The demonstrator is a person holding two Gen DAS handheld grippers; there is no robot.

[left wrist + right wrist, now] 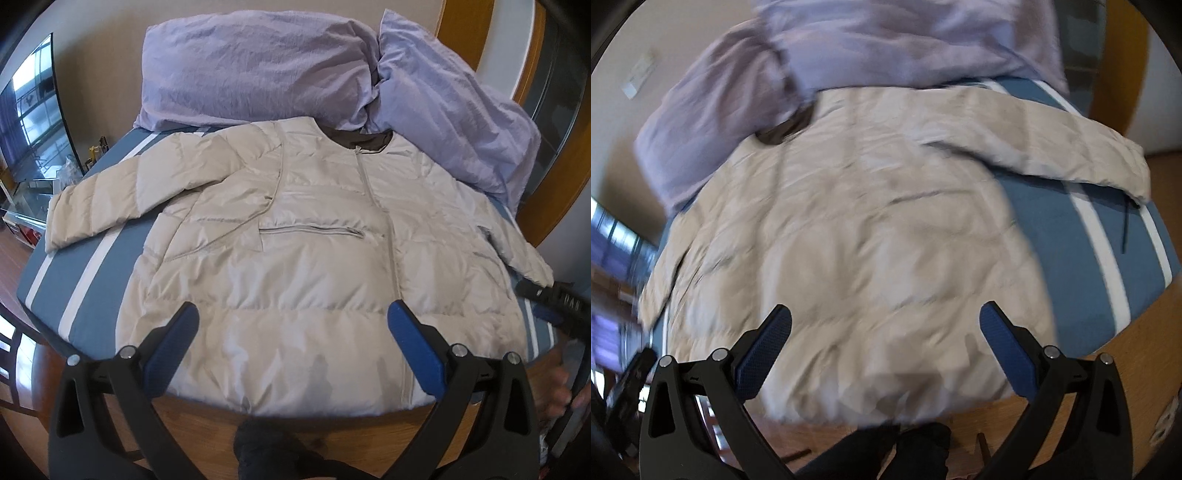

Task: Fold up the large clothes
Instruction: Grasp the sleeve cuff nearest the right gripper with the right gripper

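A large beige puffer jacket (295, 251) lies front up on a blue bed with white stripes (96, 266). Its zipper runs down the middle and its sleeves spread to both sides. A dark lining shows at the collar (360, 140). My left gripper (293, 317) is open and empty above the jacket's hem. In the right wrist view, which is blurred, the jacket (857, 240) fills the middle, one sleeve (1052, 147) reaching right. My right gripper (884, 321) is open and empty above the hem. It also shows at the right edge of the left wrist view (554, 299).
Two lilac pillows (258, 70) lie at the head of the bed, touching the jacket's collar. The bed's wooden frame (332, 435) runs along the near edge. A television (33, 122) stands to the left. A wooden door frame (561, 155) is at the right.
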